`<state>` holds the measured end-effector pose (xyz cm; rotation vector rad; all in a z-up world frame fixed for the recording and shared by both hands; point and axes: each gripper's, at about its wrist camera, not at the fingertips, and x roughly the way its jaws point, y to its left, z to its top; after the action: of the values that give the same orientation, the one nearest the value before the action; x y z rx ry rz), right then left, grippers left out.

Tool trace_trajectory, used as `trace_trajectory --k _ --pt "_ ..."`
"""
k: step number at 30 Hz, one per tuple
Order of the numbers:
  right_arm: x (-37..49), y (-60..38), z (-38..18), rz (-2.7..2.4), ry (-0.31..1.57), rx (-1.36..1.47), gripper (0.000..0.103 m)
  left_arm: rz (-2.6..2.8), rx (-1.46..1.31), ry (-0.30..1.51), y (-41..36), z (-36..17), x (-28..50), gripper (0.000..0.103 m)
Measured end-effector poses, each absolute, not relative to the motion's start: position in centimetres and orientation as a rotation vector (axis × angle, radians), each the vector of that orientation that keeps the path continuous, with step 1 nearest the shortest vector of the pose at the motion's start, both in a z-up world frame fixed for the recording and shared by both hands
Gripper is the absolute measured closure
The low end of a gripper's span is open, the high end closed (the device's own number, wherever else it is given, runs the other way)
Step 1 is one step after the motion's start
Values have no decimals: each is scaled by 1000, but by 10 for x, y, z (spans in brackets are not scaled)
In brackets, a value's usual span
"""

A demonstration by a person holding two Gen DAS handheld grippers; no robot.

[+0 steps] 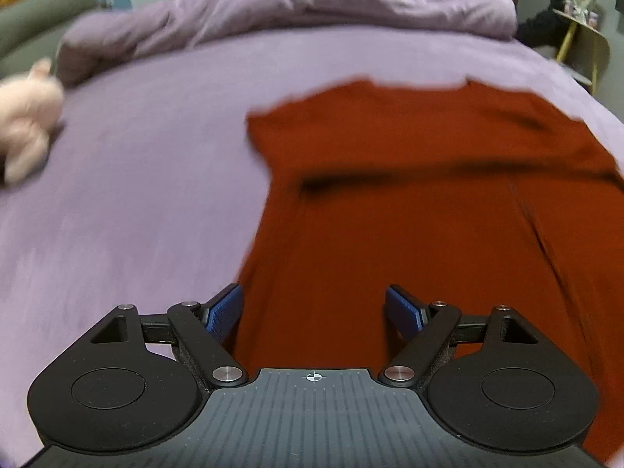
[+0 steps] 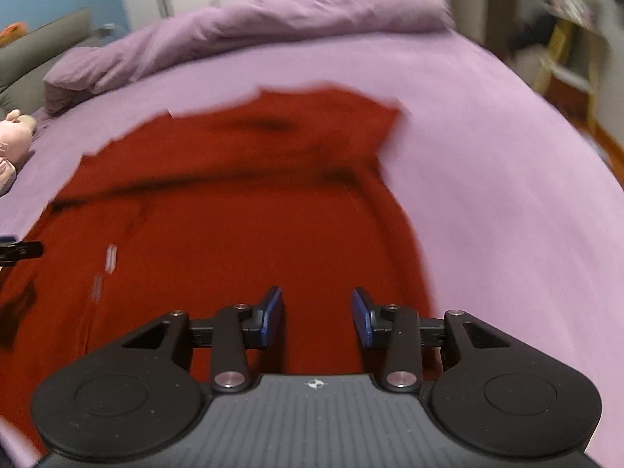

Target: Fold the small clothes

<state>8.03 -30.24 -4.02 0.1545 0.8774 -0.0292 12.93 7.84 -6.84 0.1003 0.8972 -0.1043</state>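
A dark red T-shirt [image 1: 409,202] lies spread flat on the purple bed, sleeves out to the sides and neck at the far end. It also shows in the right wrist view [image 2: 234,226]. My left gripper [image 1: 314,304] is open and empty, just above the shirt's near left edge. My right gripper [image 2: 316,312] is open and empty, above the shirt's near right part. The tip of the left gripper [image 2: 19,251] shows at the left edge of the right wrist view. Both views are blurred by motion.
The purple bed sheet [image 1: 136,195] surrounds the shirt. A bunched purple duvet [image 1: 292,7] lies along the far side. A pink plush toy [image 1: 23,117] sits at the left. A yellow-framed side table [image 1: 581,39] stands off the bed at the right.
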Motion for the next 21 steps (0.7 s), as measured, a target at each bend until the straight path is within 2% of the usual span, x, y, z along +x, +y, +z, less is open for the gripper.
trace_trajectory --k 3,5,11,13,15,17,18,19,20,21 --pt "6 -315 -30 -73 881 206 64 -107 50 949 93 -69 78 18" --pt "-18 -314 -27 -98 925 210 58 -97 26 966 97 -71 54 18" --pt "-21 -321 -37 -13 987 372 57 -139 -75 1054 105 -78 29 25" --pt "-18 -327 -43 -4 1002 446 59 -168 -143 1065 111 -78 26 30" --pt "-14 -331 -51 1 1025 505 73 -202 -189 1076 116 -79 26 45" --pt "-13 -336 -57 0 1034 555 82 -216 -205 1087 119 -81 28 51" --pt "-13 -339 -59 0 1033 576 86 -218 -215 1096 121 -82 30 60" --pt "-13 -342 -61 1 1031 594 90 -218 -229 1103 125 -83 33 63" --pt "-13 -344 -63 11 1028 616 96 -222 -245 1109 126 -84 32 73" --pt "-14 -346 -62 18 1027 633 98 -235 -269 1118 130 -84 34 89"
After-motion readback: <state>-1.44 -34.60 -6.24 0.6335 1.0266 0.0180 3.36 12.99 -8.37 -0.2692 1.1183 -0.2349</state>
